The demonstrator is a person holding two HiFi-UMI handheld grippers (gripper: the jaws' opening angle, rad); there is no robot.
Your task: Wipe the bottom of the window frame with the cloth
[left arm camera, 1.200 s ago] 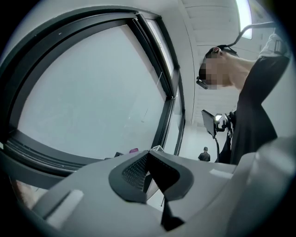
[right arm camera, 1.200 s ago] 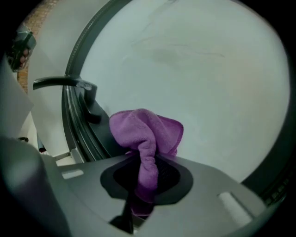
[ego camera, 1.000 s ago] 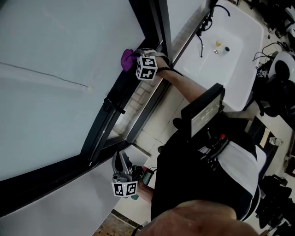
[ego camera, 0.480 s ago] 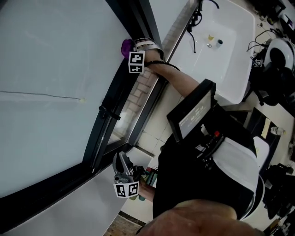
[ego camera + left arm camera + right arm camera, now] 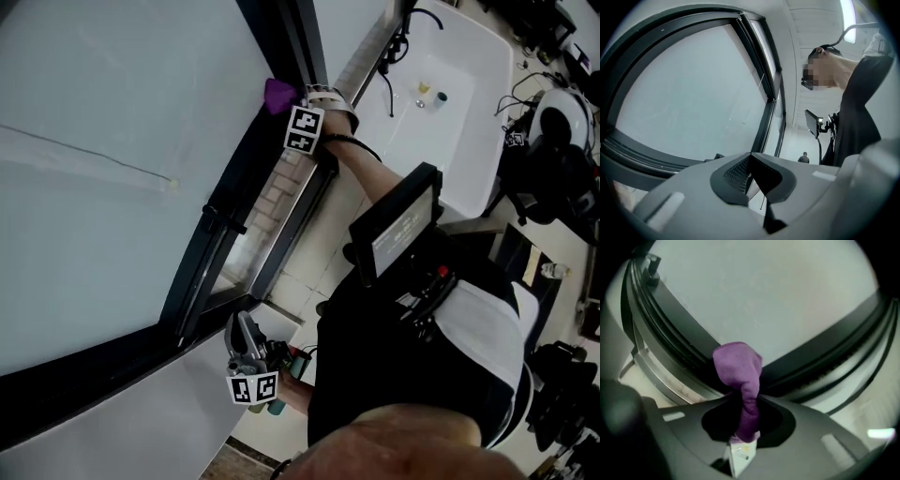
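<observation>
— Frosted glass (image 5: pixel 112 122) fills most of the scene, set in a dark frame (image 5: pixel 239 178), with a white sink (image 5: pixel 469 103) past the far end. Where's the cloth?

— The purple cloth (image 5: pixel 278 94) is pressed on the bottom of the frame, up near the sink end. The right gripper (image 5: pixel 743 411) has it clamped between its jaws. A bunched head of it sticks out in front and sits against the dark frame.

— Has it moved?

— Yes. A second ago it lay closer to the latch (image 5: pixel 222 222). Since then it has slid along the frame, away from the latch and toward the sink. Over the last half second the gap barely grew, so I'd say the stroke is slowing or ending.

— And the other one?

— The left gripper (image 5: pixel 242 330) hangs low beside the person (image 5: pixel 412 366), well apart from the cloth, about where it was before. Its jaws are closed together with nothing between them.

— How far along, then?

— I'd judge the stretch from the latch to the sink end has been covered. The frame on the near side of the latch may still need a pass, though I can't see dirt either way.

— Next?

— Probably draw the cloth back the other way, kept pressed to the frame.
</observation>
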